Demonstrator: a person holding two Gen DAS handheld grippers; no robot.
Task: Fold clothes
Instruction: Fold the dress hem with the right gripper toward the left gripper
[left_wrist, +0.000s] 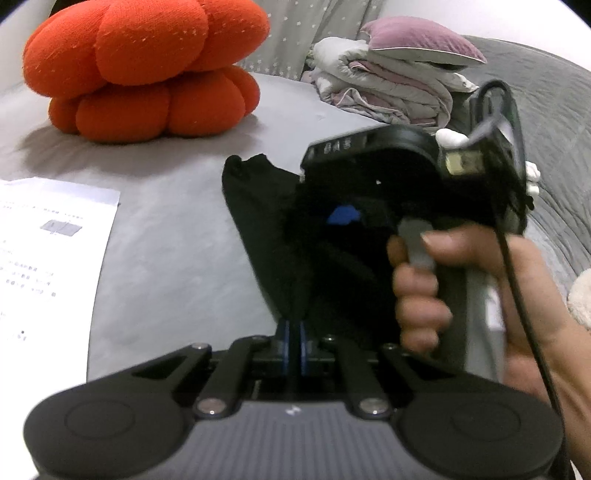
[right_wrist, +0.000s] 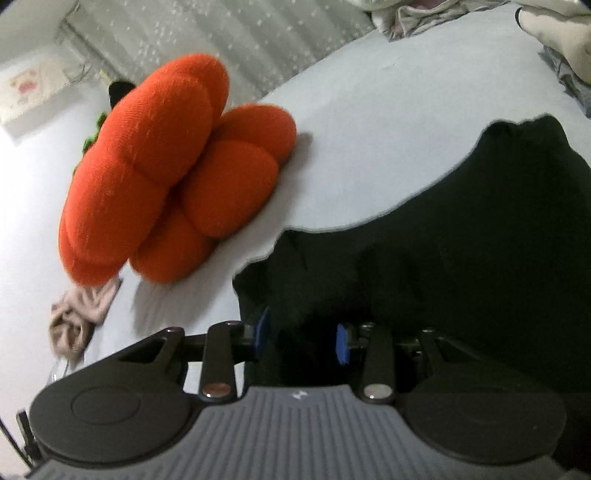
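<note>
In the left wrist view, a white paper sheet (left_wrist: 51, 236) with small print lies flat on the grey bed (left_wrist: 166, 240) at the left edge of the frame. Above it, in the upper left, sits a big orange puffy pillow (left_wrist: 144, 70). At the top, right of the middle, is a pile of pale bedding (left_wrist: 388, 92) with a purple pillow (left_wrist: 421, 40) on top.

In the middle of the frame hangs the black cloth (left_wrist: 269, 236). The left tool (left_wrist: 294, 343) at the bottom middle is clenched on its lower edge, with the blue pads pressed close together. Right of the cloth, a hand (left_wrist: 480, 291) holds the handle of the right tool (left_wrist: 345, 216), which blocks the view of the cloth's right part.

In the right wrist view, a small tan rag (right_wrist: 79, 317) lies crumpled on the bed at the lower left. Just above it is the orange pillow, which fills the left half of the frame. The black cloth covers the right half, and its near edge lies between the blue pads at the bottom middle. The pads stand apart with cloth bunched between them, and I cannot tell if they pinch it. A pale thing shows in the upper right corner, too blurred to name.
</note>
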